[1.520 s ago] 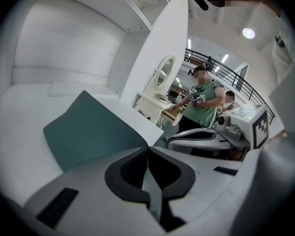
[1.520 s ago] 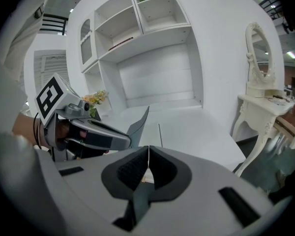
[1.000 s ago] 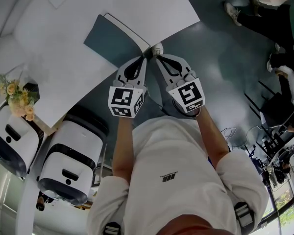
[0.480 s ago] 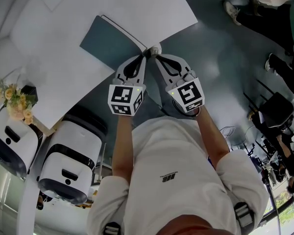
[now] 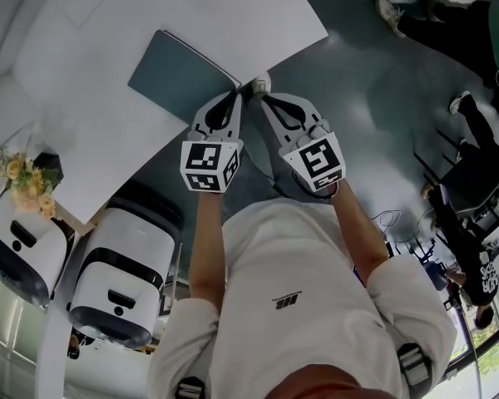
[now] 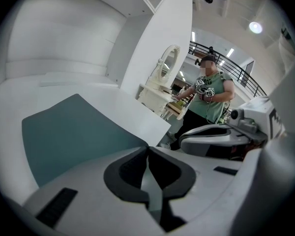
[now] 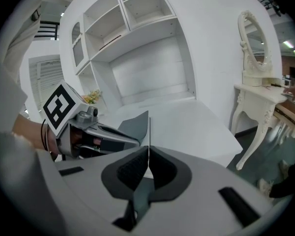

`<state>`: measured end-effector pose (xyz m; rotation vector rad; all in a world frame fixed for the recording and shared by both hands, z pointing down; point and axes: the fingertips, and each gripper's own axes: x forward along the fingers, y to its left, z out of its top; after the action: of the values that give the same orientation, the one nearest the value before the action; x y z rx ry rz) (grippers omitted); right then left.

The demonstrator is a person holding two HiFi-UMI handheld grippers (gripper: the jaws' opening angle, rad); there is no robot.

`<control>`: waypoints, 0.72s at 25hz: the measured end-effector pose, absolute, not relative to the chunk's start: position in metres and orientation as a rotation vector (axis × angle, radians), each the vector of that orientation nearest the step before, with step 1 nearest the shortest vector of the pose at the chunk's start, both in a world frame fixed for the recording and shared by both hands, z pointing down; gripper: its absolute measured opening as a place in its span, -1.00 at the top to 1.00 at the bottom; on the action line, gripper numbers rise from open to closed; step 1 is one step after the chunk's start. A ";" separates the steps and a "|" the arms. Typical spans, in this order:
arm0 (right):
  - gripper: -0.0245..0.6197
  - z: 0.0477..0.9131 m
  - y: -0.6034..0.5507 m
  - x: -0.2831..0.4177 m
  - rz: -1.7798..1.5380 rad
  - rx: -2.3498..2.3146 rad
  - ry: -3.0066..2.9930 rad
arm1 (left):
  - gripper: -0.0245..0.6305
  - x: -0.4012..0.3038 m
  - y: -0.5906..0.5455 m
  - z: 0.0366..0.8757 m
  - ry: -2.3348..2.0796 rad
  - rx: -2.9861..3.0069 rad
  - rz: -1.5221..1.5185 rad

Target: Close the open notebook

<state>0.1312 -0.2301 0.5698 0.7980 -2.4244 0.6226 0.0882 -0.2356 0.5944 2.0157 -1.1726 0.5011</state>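
left gripper (image 5: 235, 98): squeezes the near corner of the notebook (image 5: 179, 73) | right gripper (image 5: 264, 98): squeezes it too, so the cover can't slip | notebook: lies flat on the counter (image 5: 100, 144), looks shut

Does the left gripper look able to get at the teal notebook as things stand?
Likely yes: the left gripper, jaws shut, sits at the near corner of the notebook; nothing on the table lies between.
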 end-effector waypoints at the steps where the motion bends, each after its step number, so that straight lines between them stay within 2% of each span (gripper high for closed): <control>1: 0.93 0.571 -0.230 0.132 0.625 0.797 -2.425 | 0.93 0.088 -0.236 0.596 -1.173 2.015 0.504; 18: 0.93 0.556 -0.233 0.136 0.601 0.843 -2.439 | 0.93 0.095 -0.238 0.583 -1.158 2.054 0.491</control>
<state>0.1356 -0.2333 0.5564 0.8425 -2.4391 0.6010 0.0950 -0.2378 0.5834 2.0543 -1.1576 0.4913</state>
